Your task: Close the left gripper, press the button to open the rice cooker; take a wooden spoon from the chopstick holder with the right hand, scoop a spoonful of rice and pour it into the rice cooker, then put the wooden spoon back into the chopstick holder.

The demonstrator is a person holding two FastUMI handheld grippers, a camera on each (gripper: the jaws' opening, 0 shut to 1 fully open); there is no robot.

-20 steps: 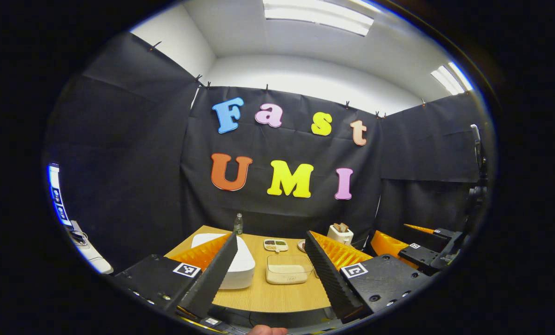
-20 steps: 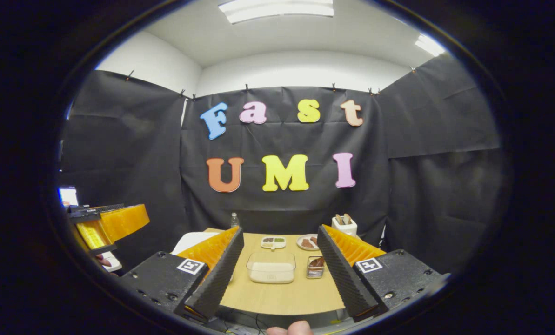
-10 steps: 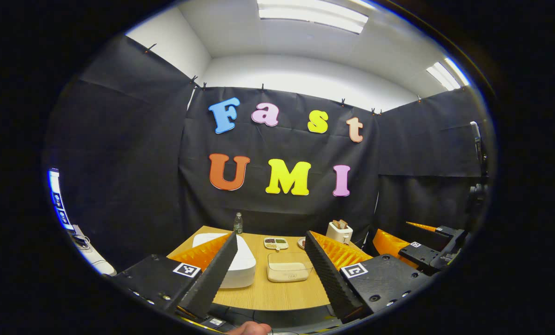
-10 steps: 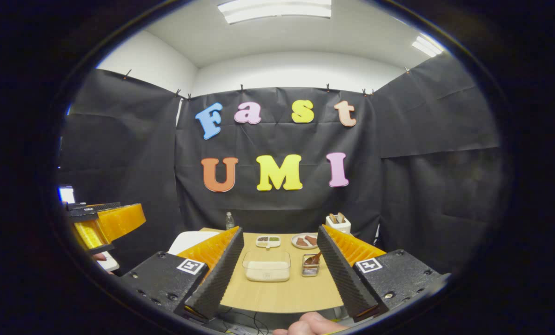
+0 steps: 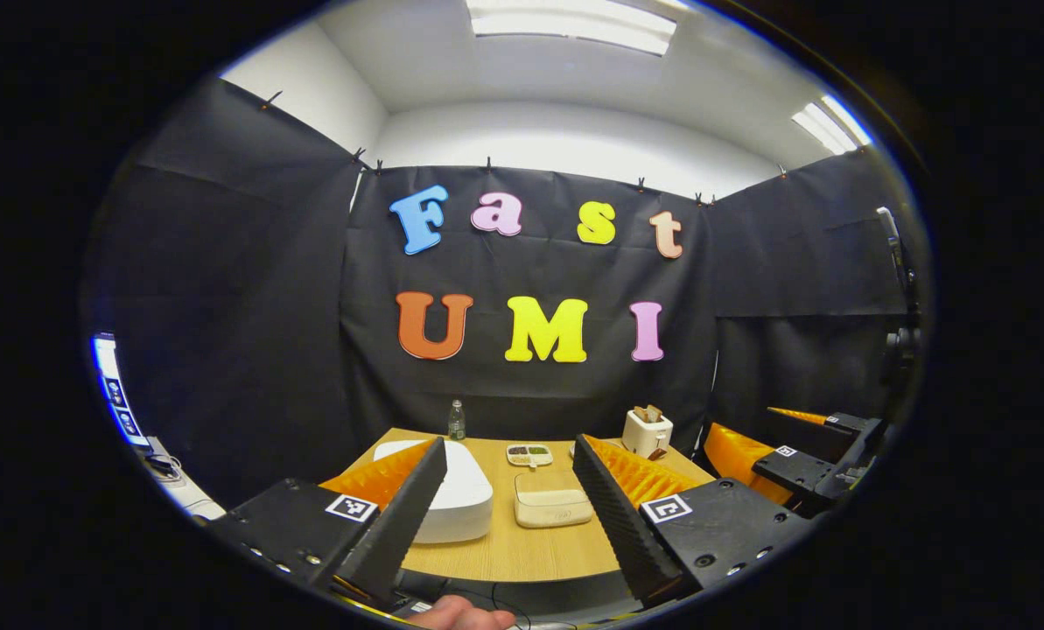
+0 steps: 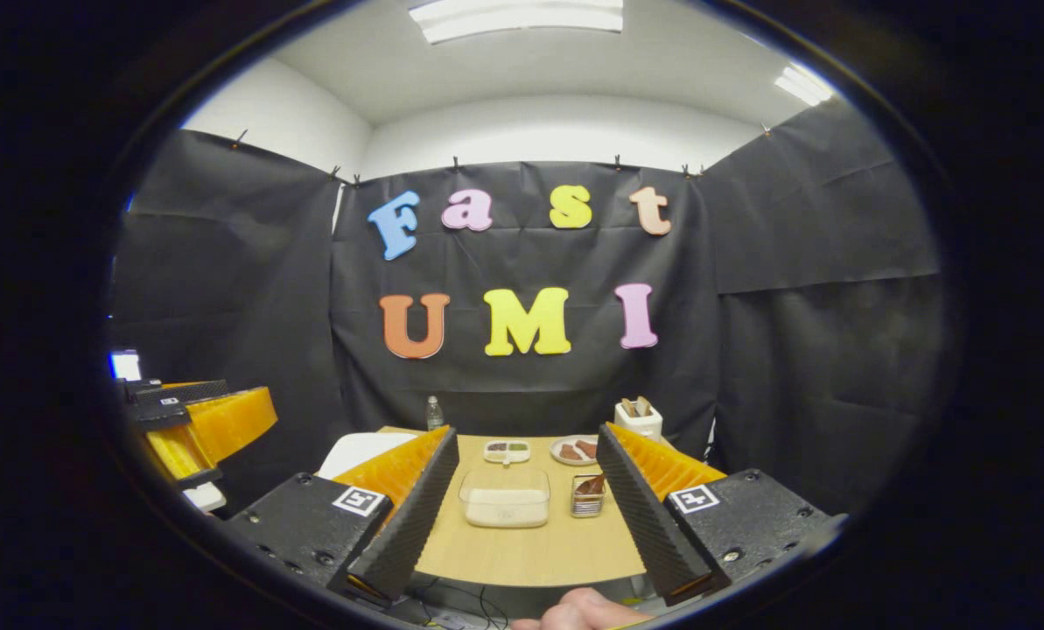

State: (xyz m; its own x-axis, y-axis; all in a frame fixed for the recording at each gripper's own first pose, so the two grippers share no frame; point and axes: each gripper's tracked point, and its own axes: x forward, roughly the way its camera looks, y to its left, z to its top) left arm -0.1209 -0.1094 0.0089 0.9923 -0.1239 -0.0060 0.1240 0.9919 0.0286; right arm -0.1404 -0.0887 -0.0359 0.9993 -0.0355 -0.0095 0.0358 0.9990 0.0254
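Held both grippers spread wide, short of the table (image 6: 530,547). Framed rice cooker (image 5: 451,494) behind left gripper (image 5: 508,507); chopstick holder (image 6: 587,495) inside right gripper (image 6: 522,507) gap.

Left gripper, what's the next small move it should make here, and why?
Probably shut the left gripper first. Its fingers stand wide apart, short of the table, and the white rice cooker ahead has its lid down. Shut fingers would make one blunt tip for pressing the cooker's button, which I can't pick out here.
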